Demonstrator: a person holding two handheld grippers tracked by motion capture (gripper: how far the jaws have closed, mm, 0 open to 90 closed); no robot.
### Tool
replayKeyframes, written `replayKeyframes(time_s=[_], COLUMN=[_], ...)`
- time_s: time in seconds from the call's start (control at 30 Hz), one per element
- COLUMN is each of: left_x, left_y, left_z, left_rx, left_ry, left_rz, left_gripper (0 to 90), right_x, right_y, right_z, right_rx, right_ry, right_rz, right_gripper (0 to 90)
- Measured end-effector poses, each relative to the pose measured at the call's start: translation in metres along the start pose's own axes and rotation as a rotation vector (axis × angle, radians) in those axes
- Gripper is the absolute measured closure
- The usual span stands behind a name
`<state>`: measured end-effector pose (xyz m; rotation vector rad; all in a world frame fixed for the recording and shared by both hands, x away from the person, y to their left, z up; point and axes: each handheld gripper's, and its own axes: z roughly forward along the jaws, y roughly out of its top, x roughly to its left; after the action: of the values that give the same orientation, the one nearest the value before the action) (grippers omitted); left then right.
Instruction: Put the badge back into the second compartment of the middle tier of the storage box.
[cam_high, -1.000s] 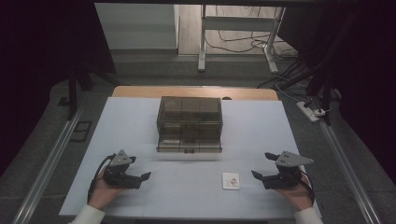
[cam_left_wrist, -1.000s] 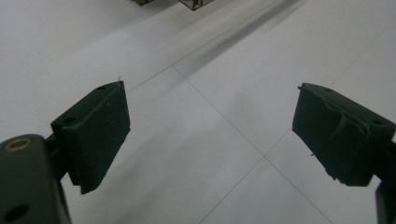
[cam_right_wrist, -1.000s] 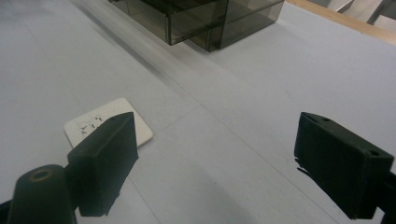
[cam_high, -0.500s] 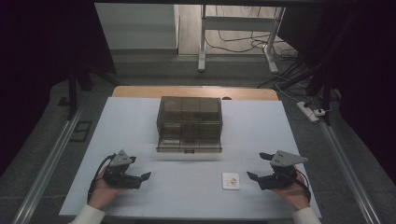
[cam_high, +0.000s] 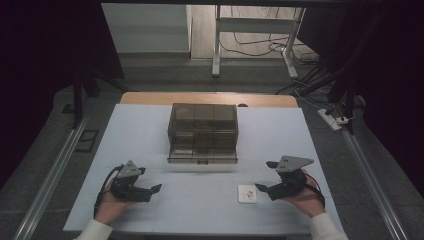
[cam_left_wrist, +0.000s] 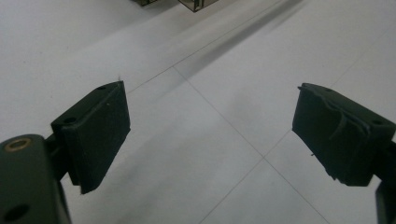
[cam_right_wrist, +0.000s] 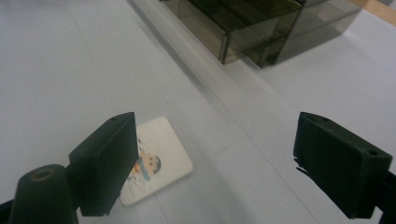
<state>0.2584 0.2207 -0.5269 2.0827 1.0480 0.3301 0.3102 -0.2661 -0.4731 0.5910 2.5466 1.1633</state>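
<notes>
On the white table (cam_high: 150, 130), seen from the high view, a dark see-through box of drawers (cam_high: 203, 132) sits in the middle, with its bottom drawer pulled out a little toward the person. A small white card (cam_high: 247, 194) lies flat near the front edge. The right gripper (cam_high: 265, 188) is just beside the card, low and pointing at it, likely getting ready to pick it up. The left gripper (cam_high: 154, 189) rests well apart on the other side, maybe waiting its turn.

In the left gripper view, the left gripper (cam_left_wrist: 210, 135) has its jaws spread wide with nothing between them, just bare table.

In the right gripper view, the right gripper (cam_right_wrist: 215, 163) is also spread wide and holds nothing. The card (cam_right_wrist: 156, 158), with a little cartoon figure on it, lies partly behind one jaw, not quite between the two. The drawer box (cam_right_wrist: 252, 28) is farther off, its drawer open, perhaps so the card can go in.
</notes>
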Motion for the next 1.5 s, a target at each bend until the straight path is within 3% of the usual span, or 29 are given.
replayKeyframes(time_s=[0.4,0.67,1.2,1.5], left_x=[0.000,0.000,0.001,0.002], left_y=[0.000,0.000,-0.001,-0.001], left_z=[-0.001,0.000,0.000,0.000], left_rx=[0.000,0.000,0.002,0.008], left_ry=[0.000,-0.002,-0.001,-0.002], left_rz=[0.004,0.005,0.009,0.013], left_gripper=[11.4,11.5,11.5,11.5], right_x=[0.002,0.006,0.013,0.019], right_y=[0.027,0.022,0.016,0.013], right_z=[0.022,0.023,0.037,0.050], right_rx=[0.025,0.048,0.156,0.224], right_ry=[0.080,0.105,0.136,0.181], right_rz=[-0.040,-0.043,-0.092,-0.120], right_gripper=[14.0,14.2,13.4,12.8])
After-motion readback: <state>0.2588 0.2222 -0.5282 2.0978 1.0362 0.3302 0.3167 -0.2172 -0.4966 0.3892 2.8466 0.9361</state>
